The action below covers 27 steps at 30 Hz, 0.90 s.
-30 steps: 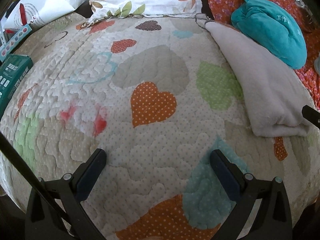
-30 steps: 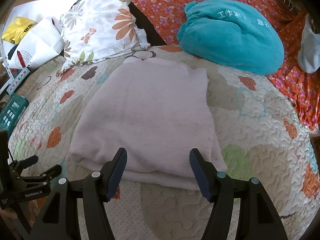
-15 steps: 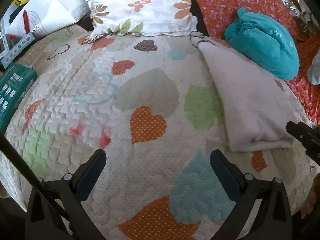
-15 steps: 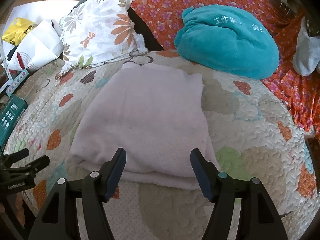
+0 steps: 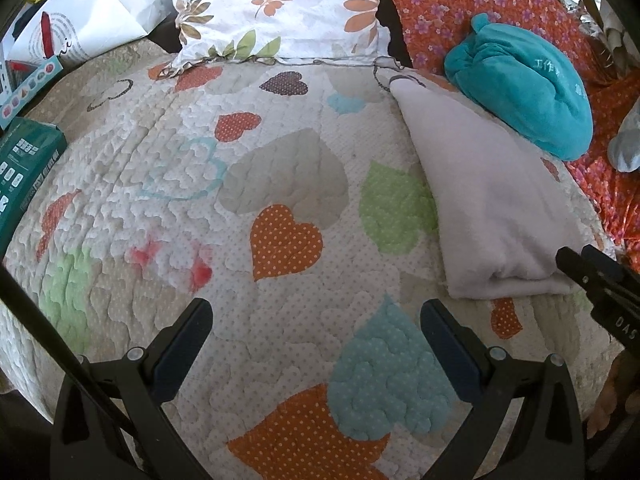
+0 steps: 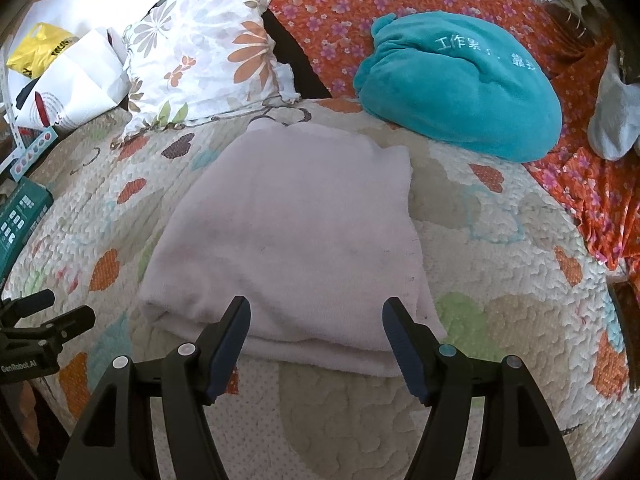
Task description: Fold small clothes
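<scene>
Left wrist view: the left gripper [image 5: 316, 332] is spread wide, holding nothing, over the quilt [image 5: 280, 184]. It has pulled back a bit, so the folded cloth [image 5: 492, 208] now sits farther right (teal bundle [image 5: 524, 84] behind it).

Right wrist view: the right gripper [image 6: 316, 336] is wide open too, empty, fingertips over the cloth's [image 6: 292, 240] near edge. The cloth hasn't moved.

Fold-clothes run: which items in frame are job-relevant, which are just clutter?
Job: folded pale pink garment; left gripper, open; right gripper, open; heart-print quilt.

Clutter: floral pillow; teal plush bundle; green box; white paper bag.
</scene>
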{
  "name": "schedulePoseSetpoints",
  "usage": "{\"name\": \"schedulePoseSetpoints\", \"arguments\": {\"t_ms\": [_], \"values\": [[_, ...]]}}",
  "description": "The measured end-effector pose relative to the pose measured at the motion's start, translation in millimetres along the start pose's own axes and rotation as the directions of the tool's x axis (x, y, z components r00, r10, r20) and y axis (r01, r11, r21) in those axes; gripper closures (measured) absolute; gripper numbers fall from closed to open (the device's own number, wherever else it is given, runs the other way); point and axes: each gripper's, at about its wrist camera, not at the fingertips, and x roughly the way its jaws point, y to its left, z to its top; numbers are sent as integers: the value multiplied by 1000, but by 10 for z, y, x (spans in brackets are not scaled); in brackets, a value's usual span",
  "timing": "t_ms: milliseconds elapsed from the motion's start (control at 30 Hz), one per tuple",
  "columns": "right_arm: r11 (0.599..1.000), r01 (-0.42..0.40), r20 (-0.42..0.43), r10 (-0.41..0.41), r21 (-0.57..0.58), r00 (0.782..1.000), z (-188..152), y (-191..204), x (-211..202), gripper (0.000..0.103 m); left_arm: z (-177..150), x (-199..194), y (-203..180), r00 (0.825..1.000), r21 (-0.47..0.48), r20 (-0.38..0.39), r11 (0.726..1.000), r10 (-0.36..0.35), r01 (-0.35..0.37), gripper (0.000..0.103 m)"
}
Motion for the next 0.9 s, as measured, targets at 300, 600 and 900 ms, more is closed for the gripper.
{"name": "schedulePoseSetpoints", "arguments": {"t_ms": [300,600,900], "values": [[1000,4,-3,-4,-23,1000,-11,41,20,29,8,-54,-35,1000,5,13,1000,0,0,0],[1000,3,-3,-3,-23,1000,-7,44,23,28,17,-61,-17,1000,-8,13,1000,13,-13,0],[1000,3,-4,-3,-24,1000,-14,48,24,27,-1,-33,-54,1000,9,-7,1000,-12,12,0]]}}
